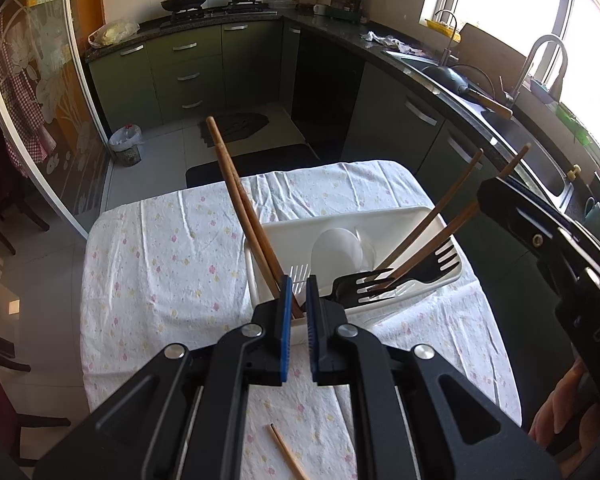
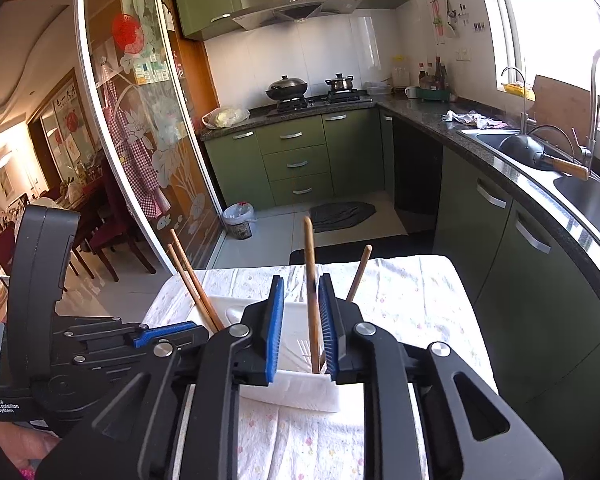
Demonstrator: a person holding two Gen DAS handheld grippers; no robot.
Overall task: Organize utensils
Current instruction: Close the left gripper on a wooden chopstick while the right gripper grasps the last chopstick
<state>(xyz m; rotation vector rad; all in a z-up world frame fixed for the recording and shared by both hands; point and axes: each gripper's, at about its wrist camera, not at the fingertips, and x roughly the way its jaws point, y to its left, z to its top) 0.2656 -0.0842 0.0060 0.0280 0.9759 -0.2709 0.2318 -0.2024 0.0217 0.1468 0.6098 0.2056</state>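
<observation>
Left gripper (image 1: 299, 292): blue pads slightly apart, nothing between them, positioned over the near edge of the white tray (image 1: 428, 216). The tray rests on the table (image 1: 160, 264), which carries a floral cloth.

Tray contents, left wrist view: a pair of wooden chopsticks (image 1: 236, 196) leans out toward 11 o'clock, its lower ends just beside the left pad. Two further chopsticks (image 1: 440, 216) lean toward 1 o'clock at the tray's right end. A black fork (image 1: 364, 286) lies across the near rim. A second black fork (image 1: 440, 260) lies behind it. A white spoon (image 1: 336, 248) sits in the middle of the tray. A white fork (image 1: 299, 274) shows beyond the gap in the pads.

One loose chopstick (image 1: 288, 456) lies on the cloth at 6 o'clock, well apart from the tray.

Right gripper (image 2: 302, 320): pads apart. An upright chopstick (image 2: 311, 280) stands between them, close beside the right pad. Contact cannot be determined. Another chopstick (image 2: 359, 272) leans at 1 o'clock beyond the right pad.
</observation>
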